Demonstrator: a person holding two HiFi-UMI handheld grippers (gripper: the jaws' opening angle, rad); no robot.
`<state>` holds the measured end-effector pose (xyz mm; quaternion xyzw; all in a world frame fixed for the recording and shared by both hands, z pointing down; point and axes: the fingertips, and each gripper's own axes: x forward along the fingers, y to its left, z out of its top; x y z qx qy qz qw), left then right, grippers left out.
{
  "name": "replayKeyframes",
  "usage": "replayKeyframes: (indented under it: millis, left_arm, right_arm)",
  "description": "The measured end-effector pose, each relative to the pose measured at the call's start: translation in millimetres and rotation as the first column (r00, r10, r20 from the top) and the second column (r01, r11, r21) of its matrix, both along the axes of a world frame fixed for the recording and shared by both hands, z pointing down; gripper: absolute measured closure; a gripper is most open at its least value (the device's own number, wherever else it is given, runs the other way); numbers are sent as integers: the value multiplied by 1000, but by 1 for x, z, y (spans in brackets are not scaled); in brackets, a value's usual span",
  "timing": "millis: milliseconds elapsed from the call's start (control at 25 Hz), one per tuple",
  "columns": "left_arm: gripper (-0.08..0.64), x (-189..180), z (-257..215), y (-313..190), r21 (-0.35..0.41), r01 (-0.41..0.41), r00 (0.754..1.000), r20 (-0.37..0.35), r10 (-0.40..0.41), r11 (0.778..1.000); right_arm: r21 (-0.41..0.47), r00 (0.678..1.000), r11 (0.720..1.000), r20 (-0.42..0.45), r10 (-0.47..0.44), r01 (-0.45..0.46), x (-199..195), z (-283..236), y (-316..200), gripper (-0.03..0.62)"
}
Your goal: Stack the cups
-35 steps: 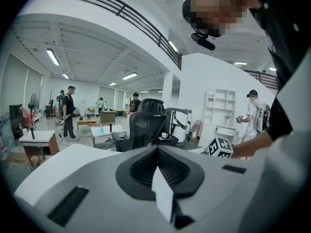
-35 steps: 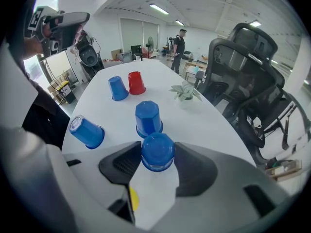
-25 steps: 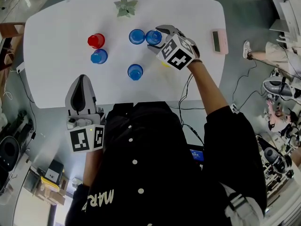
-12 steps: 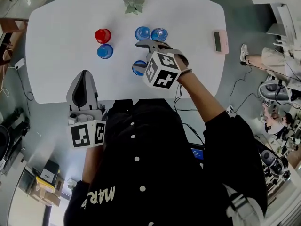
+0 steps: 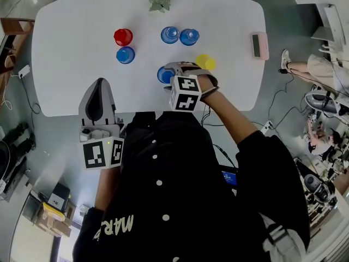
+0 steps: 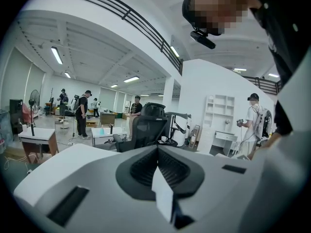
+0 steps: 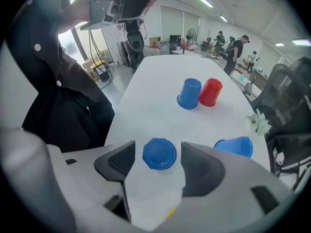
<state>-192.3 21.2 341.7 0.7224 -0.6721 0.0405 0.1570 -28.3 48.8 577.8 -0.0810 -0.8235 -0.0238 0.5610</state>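
The right gripper (image 7: 158, 160) is down at the near edge of the white table (image 5: 71, 75), with its jaws apart on either side of a blue cup (image 5: 163, 74). The cup stands upside down on the table, its closed bottom facing up. In the right gripper view there is a gap between the cup and each jaw, so the jaws bracket it without clamping it. A yellow cup (image 5: 205, 62) sits just beside this gripper, on its far right side.

The left gripper (image 6: 158, 152) is held off the near left edge of the table with only its tip over the tabletop. Its jaws are pressed together with nothing between them, and it points out into the room.

The other cups are well apart from the bracketed one. Two more blue cups (image 5: 170, 34) (image 5: 189, 36) stand side by side farther back. A red cup (image 5: 123, 36) and another blue cup (image 5: 125, 54) stand touching each other on the left, both upside down.

A small green plant (image 5: 160, 1) is at the far edge of the table. A pink device (image 5: 258, 46), possibly a timer, lies near the right edge.
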Motion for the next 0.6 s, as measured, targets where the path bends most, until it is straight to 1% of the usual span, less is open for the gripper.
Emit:
replayKeyframes:
  millis: [80,120,160,240,440,600]
  left_arm:
    - [549,1,0,0,0,-2,1000,3,2,1000]
    - [549,1,0,-1,0,-3,1000,4,3,1000]
    - [549,1,-1,-2,1,-4,1000,5,4,1000]
    - [549,3,-3,-3,5,-8,1000,8,8,1000]
    - [549,10,-6,-9,20,-28,1000,9,28,999]
    - [549,22,-10,-13,29,-43,999,0,43,999]
  right_arm:
    - [29,1000,999,-15,-14,15,2,8,0,310]
    - [51,1000,998,-18,-21,22,2,11,0,360]
    - [69,1000,997,-19,-22,23,3,12,-1,374]
    - [76,1000,997,-19,-4,6,4,9,-3,374]
    - [15,996,996,22,90,-91,9,-24,-17,374]
    - [35,987,988,52,150,-152,22,-59,-43,374]
